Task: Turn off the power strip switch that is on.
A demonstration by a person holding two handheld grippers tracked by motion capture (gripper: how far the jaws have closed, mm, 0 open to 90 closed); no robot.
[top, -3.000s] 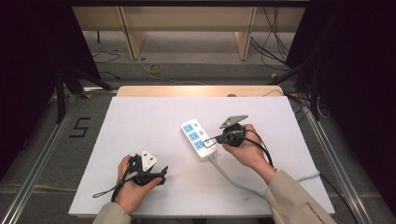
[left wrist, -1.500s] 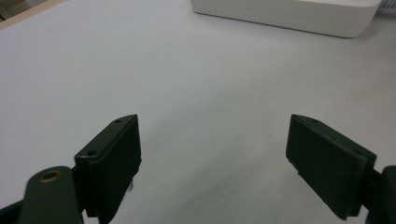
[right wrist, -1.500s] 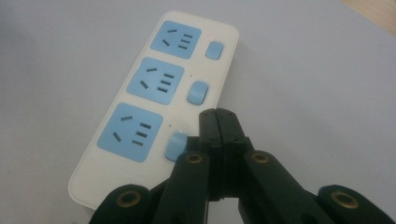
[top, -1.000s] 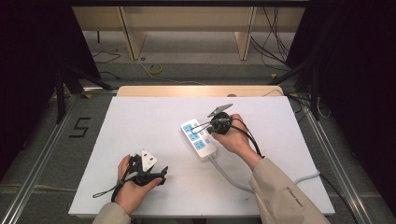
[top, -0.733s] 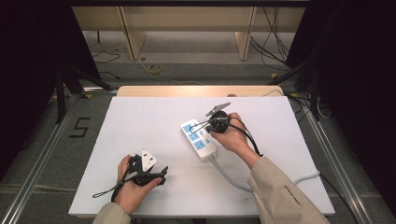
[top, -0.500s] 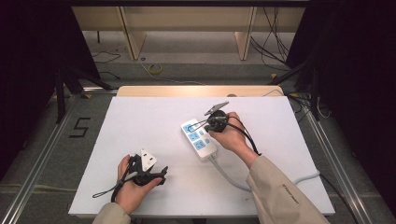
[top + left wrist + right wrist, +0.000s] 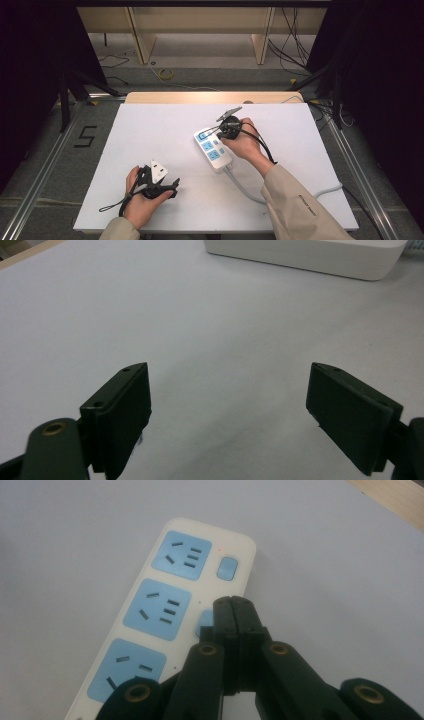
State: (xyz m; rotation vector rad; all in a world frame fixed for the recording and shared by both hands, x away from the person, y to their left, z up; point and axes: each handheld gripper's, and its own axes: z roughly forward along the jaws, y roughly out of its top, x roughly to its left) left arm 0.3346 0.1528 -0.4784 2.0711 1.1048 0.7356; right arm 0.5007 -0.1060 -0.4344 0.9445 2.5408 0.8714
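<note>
Right gripper [image 7: 233, 601]: jaws pressed together, tips over a blue switch [image 7: 204, 621] on the white power strip [image 7: 155, 625].
Left gripper [image 7: 227, 412]: jaws spread, empty, resting near the table's [image 7: 150, 130] front edge.

R tongs [image 7: 234, 611] jaws pressed together, tilted down; L tongs [image 7: 247, 410] jaws wide apart.
</note>
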